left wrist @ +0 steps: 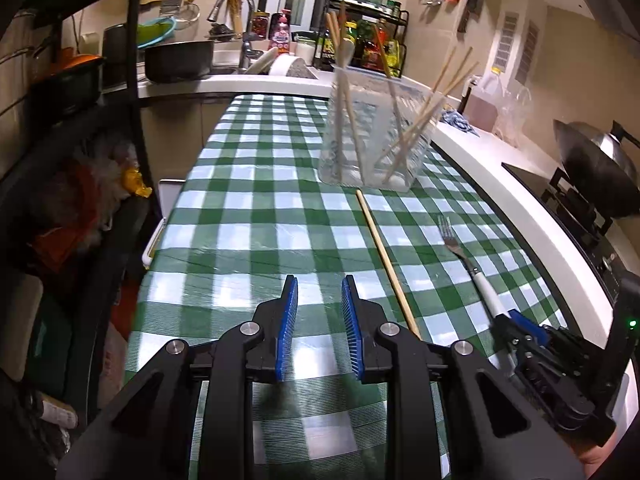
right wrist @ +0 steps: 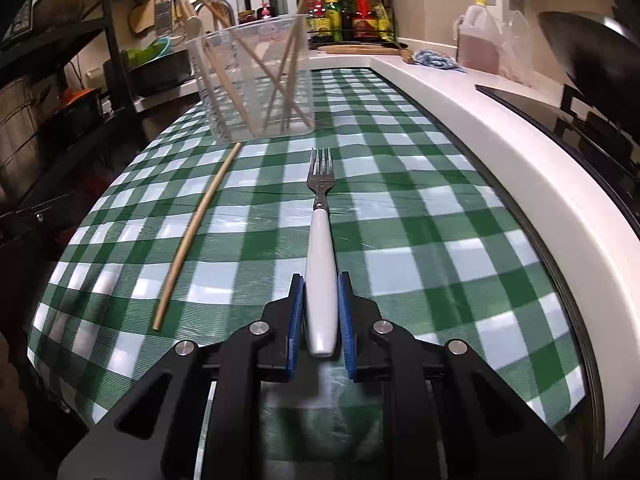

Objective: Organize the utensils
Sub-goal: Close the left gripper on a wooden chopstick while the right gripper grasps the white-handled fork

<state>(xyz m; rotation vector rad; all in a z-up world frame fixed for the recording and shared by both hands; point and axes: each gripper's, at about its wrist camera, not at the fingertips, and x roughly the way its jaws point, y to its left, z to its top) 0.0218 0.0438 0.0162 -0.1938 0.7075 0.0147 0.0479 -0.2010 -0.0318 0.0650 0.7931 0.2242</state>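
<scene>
Fork [right wrist: 320, 216]: white handle, metal tines, flat on green-checked tablecloth [right wrist: 420, 240], tines toward far end. Right gripper [right wrist: 321, 284] pads flank handle, in contact both sides: fork grasped. Loose chopstick [right wrist: 196, 236] lies left of fork, apart. Clear plastic container [right wrist: 252, 76] stands beyond, holding several chopsticks and spoon. Left gripper [left wrist: 319, 292] released, nothing between pads, near end of cloth. White counter [right wrist: 500, 120] along right.
</scene>
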